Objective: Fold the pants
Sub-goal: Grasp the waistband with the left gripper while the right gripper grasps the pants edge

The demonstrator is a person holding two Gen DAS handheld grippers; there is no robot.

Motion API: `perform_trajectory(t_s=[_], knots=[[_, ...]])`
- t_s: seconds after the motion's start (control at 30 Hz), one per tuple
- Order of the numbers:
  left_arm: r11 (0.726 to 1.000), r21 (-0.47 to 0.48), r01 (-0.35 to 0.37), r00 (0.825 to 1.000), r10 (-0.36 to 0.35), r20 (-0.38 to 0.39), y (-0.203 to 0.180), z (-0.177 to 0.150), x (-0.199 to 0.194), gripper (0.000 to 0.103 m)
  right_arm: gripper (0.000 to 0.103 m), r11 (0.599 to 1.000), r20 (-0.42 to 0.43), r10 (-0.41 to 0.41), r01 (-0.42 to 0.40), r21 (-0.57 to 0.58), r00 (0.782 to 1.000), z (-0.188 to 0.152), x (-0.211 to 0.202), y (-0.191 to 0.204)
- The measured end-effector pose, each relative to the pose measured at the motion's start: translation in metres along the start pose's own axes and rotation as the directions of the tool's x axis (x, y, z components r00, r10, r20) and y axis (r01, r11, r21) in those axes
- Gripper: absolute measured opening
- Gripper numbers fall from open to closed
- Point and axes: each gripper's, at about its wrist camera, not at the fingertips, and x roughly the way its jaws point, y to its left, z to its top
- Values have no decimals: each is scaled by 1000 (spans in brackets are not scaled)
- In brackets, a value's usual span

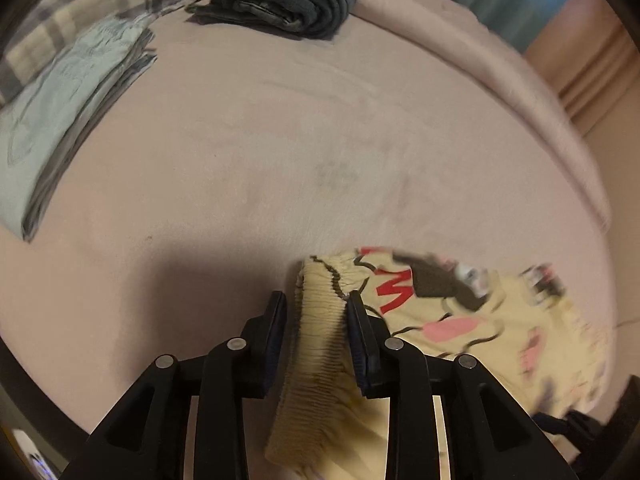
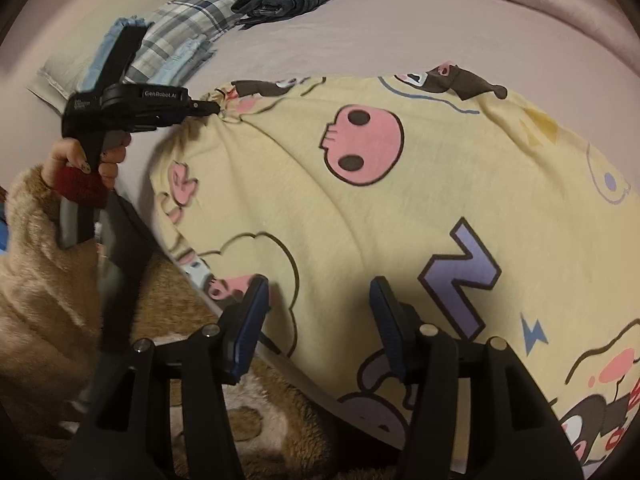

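Yellow cartoon-print pants [image 2: 400, 208] lie spread across the pink bed. My left gripper [image 1: 316, 300] has the ribbed elastic waistband [image 1: 316, 344] between its fingers, lifted a little off the bed; the rest of the pants [image 1: 500, 320] trails to the right. In the right wrist view the left gripper [image 2: 214, 108] holds the pants' far left corner. My right gripper [image 2: 320, 284] is open above the near edge of the pants, its fingers apart and holding nothing.
Folded dark pants [image 1: 280, 0], a light blue folded garment [image 1: 68, 108] and a plaid pillow [image 2: 192, 24] lie at the far side of the bed [image 1: 260, 140]. The bed edge curves along the right. A person's fuzzy tan sleeve [image 2: 44, 280] is at left.
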Motion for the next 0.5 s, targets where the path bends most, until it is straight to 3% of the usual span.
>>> perform_trajectory(t_s=[0.07,0.27,0.37,0.47,0.5], knots=[[999,-35,41,999,-40,12,4,6,-13,28,52,1000,50,-6,4,28,999,18,-13,-12],[1000,3,-19,995,19,95,-9,10,-33,29,54,987,102,-156,150,62,982,85,-12,-45],[1000,26,-10,998,8,69,-17,11,-18,29,53,980,102,-193,186,75,976,112,6,-58],[998,26,-51,997,49,53,-21,7,2,29,45,974,62,-225,223,50,972,131,32,-64],[997,30,-71,996,69,62,-21,5,5,29,32,976,55,-216,214,38,975,134,40,-65]])
